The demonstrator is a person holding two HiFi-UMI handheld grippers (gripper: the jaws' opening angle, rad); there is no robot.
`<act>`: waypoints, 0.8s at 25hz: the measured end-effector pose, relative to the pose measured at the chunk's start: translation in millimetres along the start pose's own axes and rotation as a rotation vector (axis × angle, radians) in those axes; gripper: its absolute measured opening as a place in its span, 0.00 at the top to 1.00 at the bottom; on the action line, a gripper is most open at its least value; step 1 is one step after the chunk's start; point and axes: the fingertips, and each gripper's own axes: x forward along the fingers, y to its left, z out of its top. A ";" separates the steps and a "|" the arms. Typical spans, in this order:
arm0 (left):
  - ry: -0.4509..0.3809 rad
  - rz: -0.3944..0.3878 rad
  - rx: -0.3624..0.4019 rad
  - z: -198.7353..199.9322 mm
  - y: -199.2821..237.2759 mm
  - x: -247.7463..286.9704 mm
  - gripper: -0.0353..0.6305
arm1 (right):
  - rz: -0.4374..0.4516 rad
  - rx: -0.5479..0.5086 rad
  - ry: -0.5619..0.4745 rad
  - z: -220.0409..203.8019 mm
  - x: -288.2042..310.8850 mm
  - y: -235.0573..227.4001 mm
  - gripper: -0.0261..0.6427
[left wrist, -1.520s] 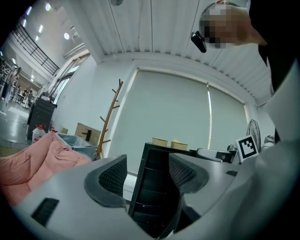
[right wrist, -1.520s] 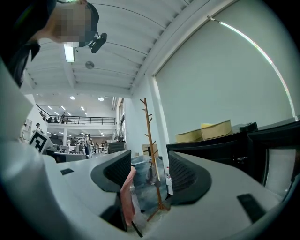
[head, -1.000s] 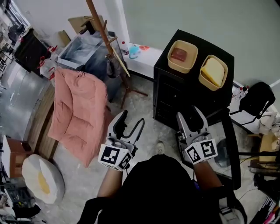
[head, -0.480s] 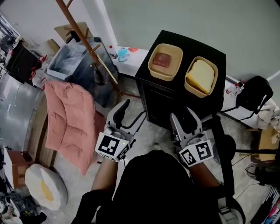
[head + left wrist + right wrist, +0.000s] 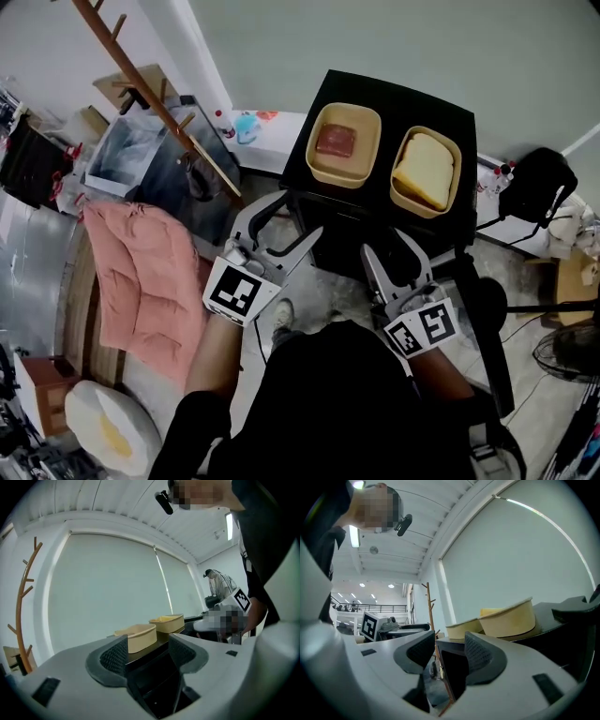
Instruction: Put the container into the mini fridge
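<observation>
Head view: left container [image 5: 368,141] holds reddish block [image 5: 336,141]; right container [image 5: 455,155], yellow slab [image 5: 424,171].

The mini fridge [image 5: 386,101] stands straight ahead of me, and the grey floor [image 5: 323,292] before its front is open enough for me to come at it head-on. Its top is mostly taken up by the left container [image 5: 343,143] and the right container [image 5: 427,172], which sit just beside each other. The wooden coat rack [image 5: 155,103] crowds its left side and a black chair [image 5: 534,187] its right.
</observation>
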 end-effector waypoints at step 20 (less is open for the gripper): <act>0.098 -0.367 0.550 -12.0 28.1 54.4 0.63 | -0.304 0.084 0.010 -15.7 18.4 -4.6 0.65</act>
